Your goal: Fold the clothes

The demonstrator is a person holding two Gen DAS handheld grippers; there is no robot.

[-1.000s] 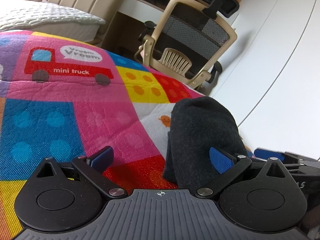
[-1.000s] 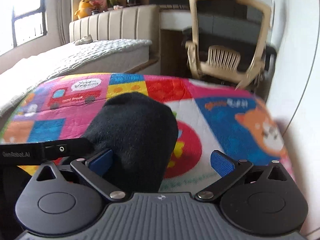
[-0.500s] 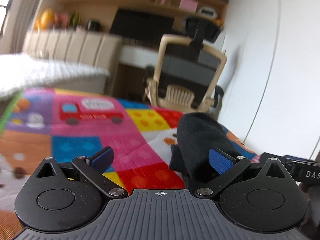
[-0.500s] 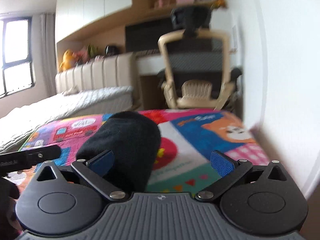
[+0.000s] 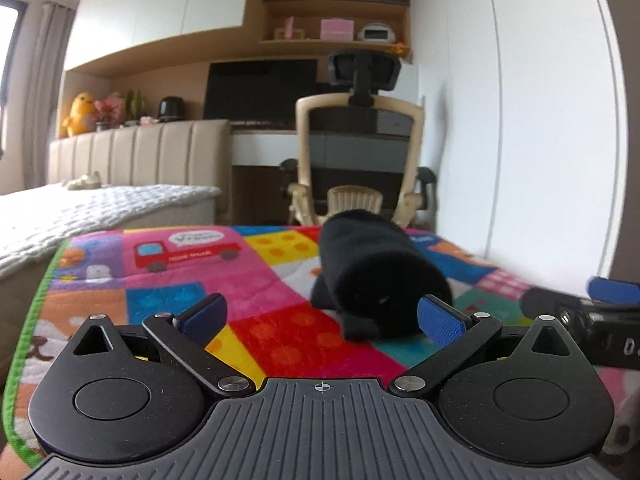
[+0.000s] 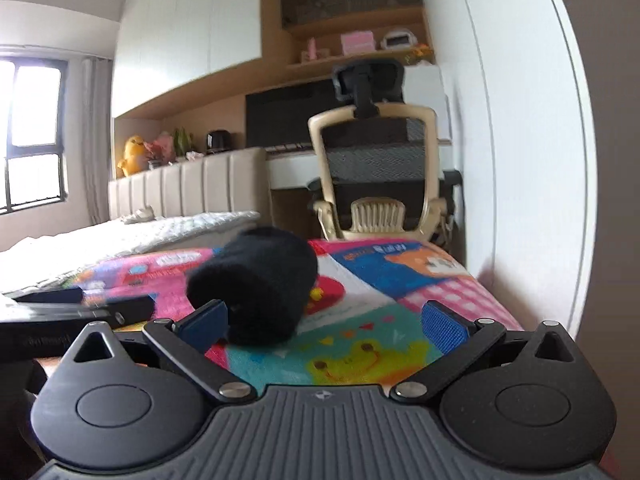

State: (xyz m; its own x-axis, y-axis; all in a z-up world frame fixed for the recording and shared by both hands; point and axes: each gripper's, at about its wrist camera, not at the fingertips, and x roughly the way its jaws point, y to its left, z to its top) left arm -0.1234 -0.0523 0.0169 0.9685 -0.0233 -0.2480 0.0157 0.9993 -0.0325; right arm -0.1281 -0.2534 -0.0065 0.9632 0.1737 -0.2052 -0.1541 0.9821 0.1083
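Note:
A black garment rolled into a thick bundle (image 5: 372,272) (image 6: 260,284) lies on a colourful patchwork play mat (image 5: 168,280) (image 6: 400,320). My left gripper (image 5: 322,318) is open with nothing between its blue pads; the bundle lies just ahead of its right pad. My right gripper (image 6: 324,322) is also open and holds nothing, with the bundle just beyond its left pad. Each gripper shows at the edge of the other's view: the right one (image 5: 592,312) and the left one (image 6: 72,308).
A beige office chair (image 5: 360,168) (image 6: 380,184) stands past the mat's far edge, before a desk. A bed with a white quilt (image 5: 92,208) lies to the left. A white wall (image 6: 520,160) runs close along the mat's right side.
Both grippers have pulled back and tilted up, so more of the room shows. The black bundle now lies further ahead of them; both stay open.

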